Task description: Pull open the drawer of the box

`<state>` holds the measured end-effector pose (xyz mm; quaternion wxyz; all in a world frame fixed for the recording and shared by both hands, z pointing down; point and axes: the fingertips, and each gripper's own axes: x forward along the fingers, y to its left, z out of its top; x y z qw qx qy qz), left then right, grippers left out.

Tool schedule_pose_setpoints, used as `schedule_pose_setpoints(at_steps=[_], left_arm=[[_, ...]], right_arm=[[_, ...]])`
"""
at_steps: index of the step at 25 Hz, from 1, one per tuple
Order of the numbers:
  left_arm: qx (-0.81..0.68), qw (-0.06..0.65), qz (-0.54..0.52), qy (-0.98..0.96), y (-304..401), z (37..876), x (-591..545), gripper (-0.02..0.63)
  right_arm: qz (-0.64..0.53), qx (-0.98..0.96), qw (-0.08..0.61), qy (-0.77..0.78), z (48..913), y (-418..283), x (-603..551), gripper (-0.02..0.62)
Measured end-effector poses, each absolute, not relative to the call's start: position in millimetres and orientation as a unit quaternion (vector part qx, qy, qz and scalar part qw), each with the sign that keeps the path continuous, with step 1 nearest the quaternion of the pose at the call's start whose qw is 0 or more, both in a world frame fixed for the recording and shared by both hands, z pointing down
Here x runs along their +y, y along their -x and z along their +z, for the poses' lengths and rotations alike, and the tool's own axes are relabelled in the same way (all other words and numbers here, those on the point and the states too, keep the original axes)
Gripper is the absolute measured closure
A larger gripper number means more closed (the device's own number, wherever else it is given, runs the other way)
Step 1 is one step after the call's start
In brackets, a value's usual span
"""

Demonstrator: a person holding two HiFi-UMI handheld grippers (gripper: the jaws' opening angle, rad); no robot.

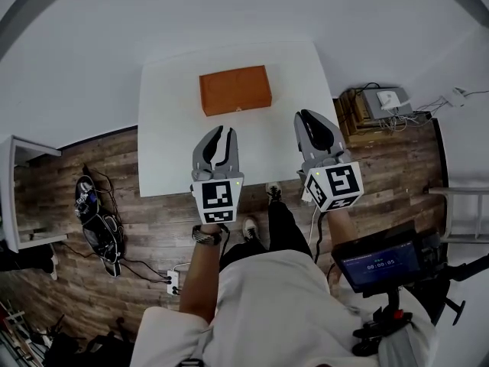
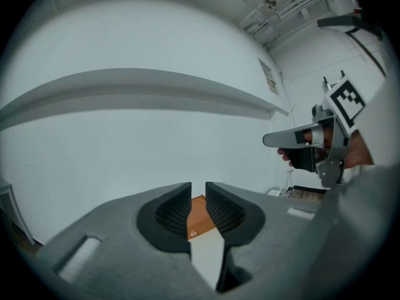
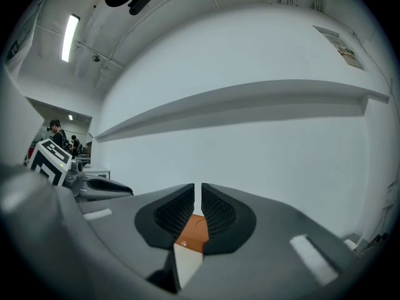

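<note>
Orange box point(image 1: 235, 90) sits on our white bench point(image 1: 168, 144) above plank floor point(image 1: 137, 228), long axis left-right, tab point(image 1: 238, 108) facing frame bottom; our left gripper point(image 1: 221, 132) and right gripper point(image 1: 308, 116) fingers stand slightly apart, empty.

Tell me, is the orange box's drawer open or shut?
Shut: the orange box shows as one unbroken block on the white table, nothing sliding out.
</note>
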<state>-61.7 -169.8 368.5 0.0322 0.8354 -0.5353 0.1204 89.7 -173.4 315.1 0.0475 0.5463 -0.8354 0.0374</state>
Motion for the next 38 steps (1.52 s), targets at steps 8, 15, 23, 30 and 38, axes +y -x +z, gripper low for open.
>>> schedule_pose_setpoints(at_steps=[8, 15, 23, 30, 38], left_arm=[[-0.538, 0.04, 0.129, -0.832, 57.6, 388.0, -172.8, 0.534], [-0.53, 0.044, 0.122, -0.838, 47.8, 400.5, -175.2, 0.526], [-0.527, 0.053, 0.109, -0.841, 32.0, 408.3, -172.1, 0.507], [-0.541, 0.073, 0.115, -0.83, 39.0, 465.7, -213.5, 0.502], [-0.547, 0.085, 0.124, -0.824, 33.9, 501.2, -233.7, 0.5]], right_arm=[[0.055, -0.837, 0.059, -0.541, 340.6, -95.8, -177.0, 0.557], [0.07, -0.839, 0.072, -0.535, 358.4, -94.5, -185.3, 0.549], [0.073, -0.839, 0.089, -0.532, 368.0, -101.2, -187.1, 0.527], [0.111, -0.841, 0.109, -0.518, 432.6, -97.2, -244.5, 0.526], [0.145, -0.853, 0.143, -0.481, 481.6, -98.5, -287.0, 0.512]])
